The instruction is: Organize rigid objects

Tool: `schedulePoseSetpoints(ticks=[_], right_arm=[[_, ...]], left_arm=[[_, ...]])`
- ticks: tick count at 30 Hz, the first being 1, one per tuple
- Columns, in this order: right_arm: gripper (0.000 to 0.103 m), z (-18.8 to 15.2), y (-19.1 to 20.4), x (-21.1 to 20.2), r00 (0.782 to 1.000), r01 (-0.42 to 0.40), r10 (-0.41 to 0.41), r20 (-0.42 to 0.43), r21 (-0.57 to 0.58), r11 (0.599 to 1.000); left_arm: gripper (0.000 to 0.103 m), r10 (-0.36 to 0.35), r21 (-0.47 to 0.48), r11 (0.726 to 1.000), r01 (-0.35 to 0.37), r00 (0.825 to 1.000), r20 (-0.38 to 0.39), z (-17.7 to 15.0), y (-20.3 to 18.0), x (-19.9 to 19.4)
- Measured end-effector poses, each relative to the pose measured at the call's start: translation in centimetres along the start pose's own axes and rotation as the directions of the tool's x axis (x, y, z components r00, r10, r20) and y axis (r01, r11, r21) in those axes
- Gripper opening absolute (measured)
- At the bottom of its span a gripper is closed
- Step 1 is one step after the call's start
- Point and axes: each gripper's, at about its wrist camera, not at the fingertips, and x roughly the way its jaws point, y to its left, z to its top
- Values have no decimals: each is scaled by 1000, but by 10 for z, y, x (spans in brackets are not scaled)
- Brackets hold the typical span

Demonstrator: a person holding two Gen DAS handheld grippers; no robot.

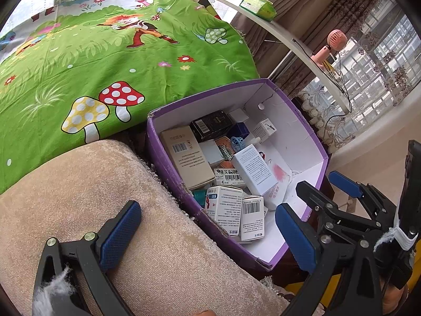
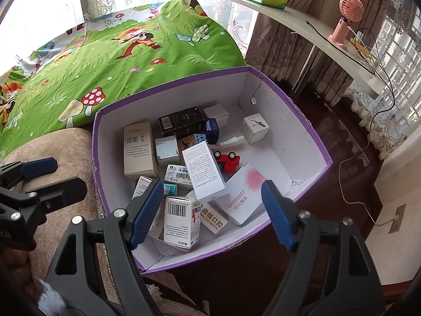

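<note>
Right gripper [image 2: 210, 213] hung wide open and empty over the purple box [image 2: 302, 121], a barcoded carton [image 2: 181, 221] upright between its fingers; left gripper [image 1: 208, 237], also open and empty, sat beside the box.

A purple cardboard box [image 2: 302, 121] with white inner walls stands open, its rim scuffed. Inside, small cartons lie jumbled toward nine o'clock: a tall beige carton [image 2: 138, 150] lies flat, a black carton [image 2: 181, 121] sits at twelve o'clock, and a white cube box [image 2: 254, 128] stands apart at two. A red toy car [image 2: 227, 161] lies near the centre.
</note>
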Motion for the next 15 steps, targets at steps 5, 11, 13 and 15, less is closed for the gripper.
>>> schedulePoseSetpoints(ticks=[5,11,13,15], right_arm=[[79,-1,0,1,1000,-1,1,-6,-1,1000],[79,-1,1,3,1000,-2,2,-12,-2,1000],[79,-1,1,4,1000,-3,3,-13,-2,1000],[79,-1,1,4,1000,-3,3,-14,-2,1000]], left_arm=[[103,0,-1,1000,0,1000,0,0,0,0],[103,1,1,1000,-1,1000,-1,0,0,1],[103,1,1,1000,-1,1000,-1,0,0,1],[103,3,3,1000,-3,1000,-2,0,-1,1]])
